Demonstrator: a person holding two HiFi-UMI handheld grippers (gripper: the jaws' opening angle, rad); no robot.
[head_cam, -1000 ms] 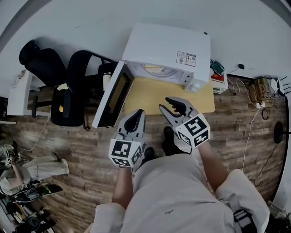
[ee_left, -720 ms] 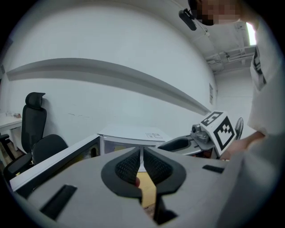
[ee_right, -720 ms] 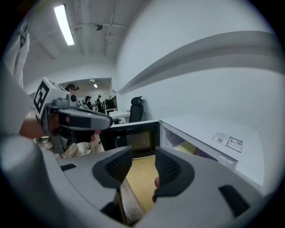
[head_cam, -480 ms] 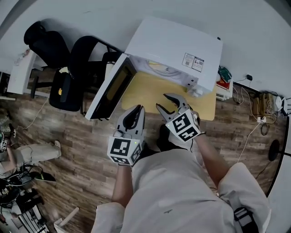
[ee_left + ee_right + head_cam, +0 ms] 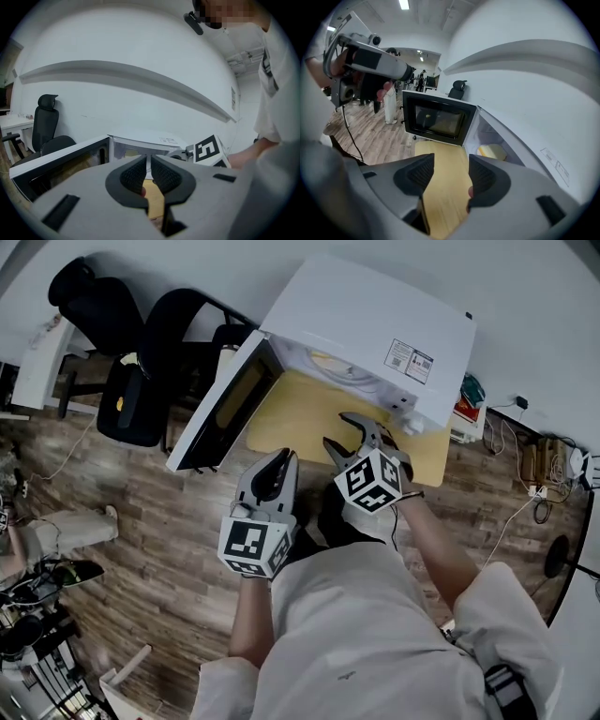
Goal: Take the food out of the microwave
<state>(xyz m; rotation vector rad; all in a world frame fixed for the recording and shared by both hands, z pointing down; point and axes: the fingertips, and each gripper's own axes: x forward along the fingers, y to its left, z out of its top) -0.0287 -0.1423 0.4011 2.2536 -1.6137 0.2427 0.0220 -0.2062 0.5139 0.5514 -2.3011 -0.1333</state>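
The white microwave (image 5: 370, 320) stands on a light wooden table (image 5: 309, 423) with its door (image 5: 225, 409) swung open to the left. A pale yellow piece of food (image 5: 492, 151) lies inside the cavity and also shows from above as the food (image 5: 330, 364). My right gripper (image 5: 345, 432) hangs over the table in front of the opening. Its jaws are opening, and in the right gripper view the right gripper (image 5: 451, 164) has only the table top between them. My left gripper (image 5: 284, 460) is at the table's near edge, shut and empty, and appears as the left gripper (image 5: 149, 161).
Two black office chairs (image 5: 141, 381) stand left of the open door, next to a white desk (image 5: 37, 371). Red and green items (image 5: 464, 399) sit right of the microwave. Cables (image 5: 534, 460) lie on the wooden floor at the right. People (image 5: 389, 103) stand far off.
My right gripper has sunk toward the table, rolled over, and its jaws have spread wider. The left gripper has barely shifted. The microwave sits closer in the head view.
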